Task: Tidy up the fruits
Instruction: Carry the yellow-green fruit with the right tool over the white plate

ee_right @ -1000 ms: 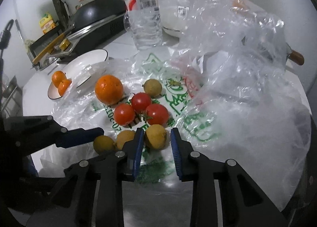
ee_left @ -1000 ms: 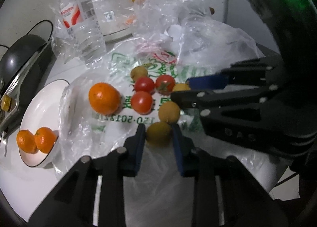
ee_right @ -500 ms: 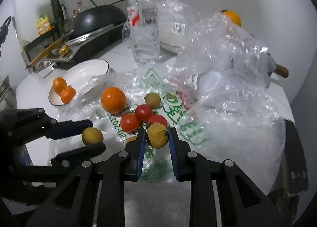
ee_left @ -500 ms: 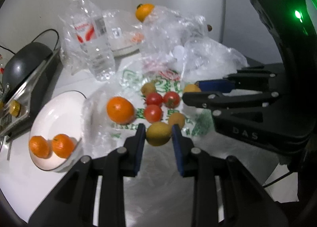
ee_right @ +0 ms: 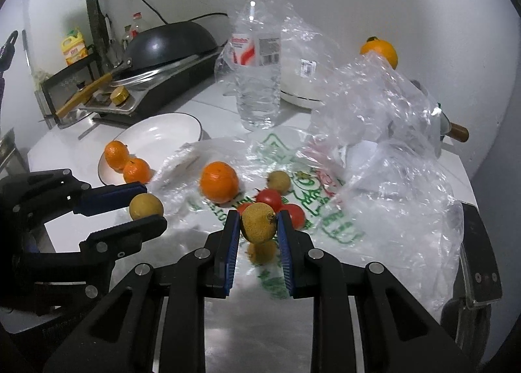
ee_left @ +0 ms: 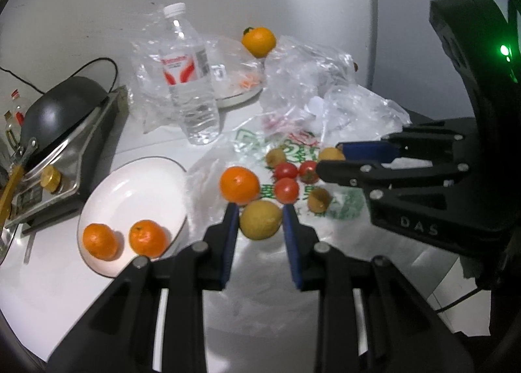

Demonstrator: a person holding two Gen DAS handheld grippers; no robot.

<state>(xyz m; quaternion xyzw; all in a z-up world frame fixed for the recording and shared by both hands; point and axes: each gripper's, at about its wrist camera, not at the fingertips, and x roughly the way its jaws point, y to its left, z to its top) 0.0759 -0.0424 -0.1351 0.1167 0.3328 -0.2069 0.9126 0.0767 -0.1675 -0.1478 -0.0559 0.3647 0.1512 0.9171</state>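
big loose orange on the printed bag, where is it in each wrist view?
Left wrist: orange at centre, on the bag just above the tip of the left finger, right of the white plate.
Right wrist: orange left of centre, right of the plate.
Shared landmark: water bottle, standing behind it in both.

Two brown-yellow fruits (ee_left: 260, 219) (ee_right: 259, 222) aloft, orange (ee_left: 240, 185) on bag

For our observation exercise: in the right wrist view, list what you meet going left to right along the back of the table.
Yellow oil jug → black wok → water bottle → orange on the clear plastic bags
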